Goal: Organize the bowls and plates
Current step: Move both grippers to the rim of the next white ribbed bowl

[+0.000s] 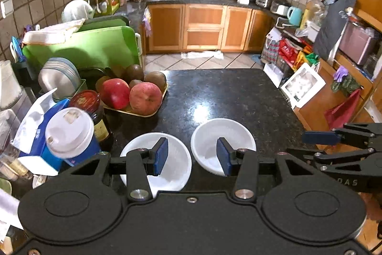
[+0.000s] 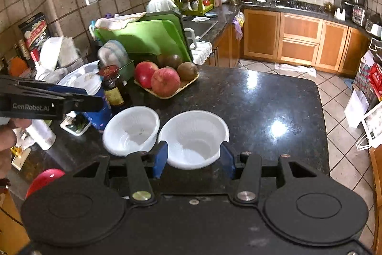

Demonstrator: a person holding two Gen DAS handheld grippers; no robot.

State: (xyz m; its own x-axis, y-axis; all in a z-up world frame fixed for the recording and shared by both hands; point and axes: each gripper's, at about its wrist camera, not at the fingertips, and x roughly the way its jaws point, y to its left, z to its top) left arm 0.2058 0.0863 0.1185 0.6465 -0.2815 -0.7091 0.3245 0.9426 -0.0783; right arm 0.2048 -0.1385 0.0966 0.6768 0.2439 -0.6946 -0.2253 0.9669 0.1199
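Two white bowls stand side by side on the black granite counter (image 1: pixel 226 92). In the left wrist view the left bowl (image 1: pixel 176 159) and the right bowl (image 1: pixel 210 147) lie under my open left gripper (image 1: pixel 193 155), which hovers above the gap between them. In the right wrist view my right gripper (image 2: pixel 193 159) is open, its fingers either side of the near rim of the right bowl (image 2: pixel 193 138); the left bowl (image 2: pixel 131 130) is beside it. Each gripper also shows at the edge of the other's view: right (image 1: pixel 320 138), left (image 2: pixel 69 92).
A tray of apples and kiwis (image 1: pixel 133 92) sits behind the bowls. A sauce jar (image 1: pixel 92 109), a white-lidded cup (image 1: pixel 69 133), a tissue box, a rack of metal plates (image 1: pixel 59 78) and green cutting boards (image 1: pixel 95 47) crowd the left. The counter's right edge (image 2: pixel 322 116) drops to the floor.
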